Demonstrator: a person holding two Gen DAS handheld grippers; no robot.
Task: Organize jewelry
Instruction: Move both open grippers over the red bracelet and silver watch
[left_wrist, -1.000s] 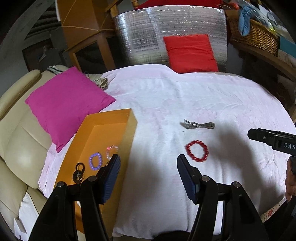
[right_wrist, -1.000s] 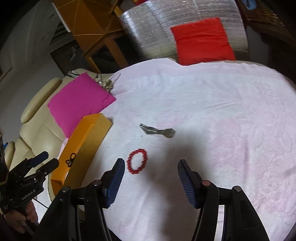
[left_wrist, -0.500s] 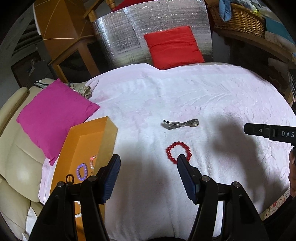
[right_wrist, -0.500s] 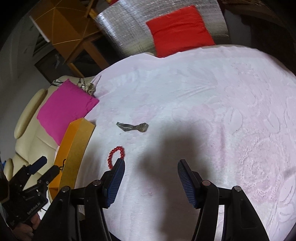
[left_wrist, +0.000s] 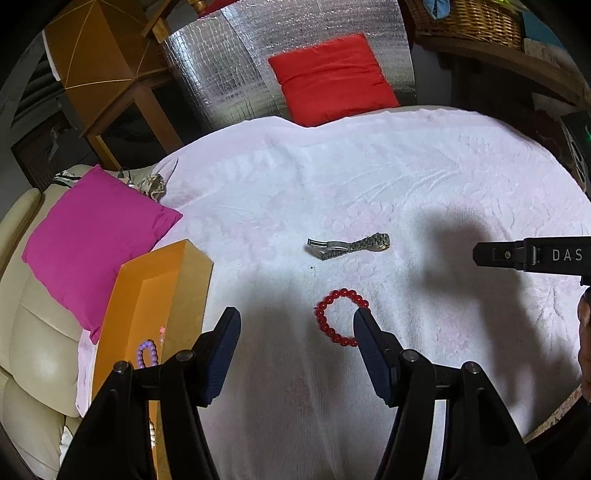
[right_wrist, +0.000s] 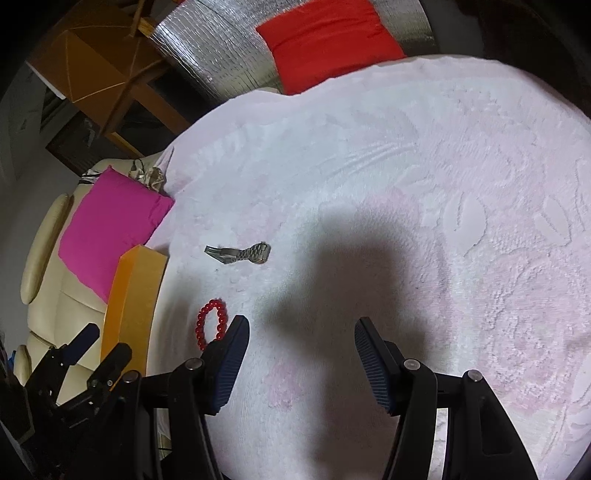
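Hovering over the pale bedspread (left_wrist: 369, 177), the left gripper (left_wrist: 297, 345) has its jaws parted and empty; the red bead bracelet (left_wrist: 338, 317) lies just ahead (beside its right fingertip, perhaps touching). The right gripper (right_wrist: 301, 349) is likewise spread, holding nothing. A metal watch (left_wrist: 349, 245) lies farther on, an orange box (left_wrist: 147, 295) to the left.

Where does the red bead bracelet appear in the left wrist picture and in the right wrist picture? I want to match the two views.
Left wrist view: the red bead bracelet lies on the pale cloth at lower centre, just left of the gripper's right-hand finger.
Right wrist view: the bracelet lies at lower left, partly behind the left-hand finger, near the orange box.
Shared landmark: the metal watch lies just beyond the bracelet in both.
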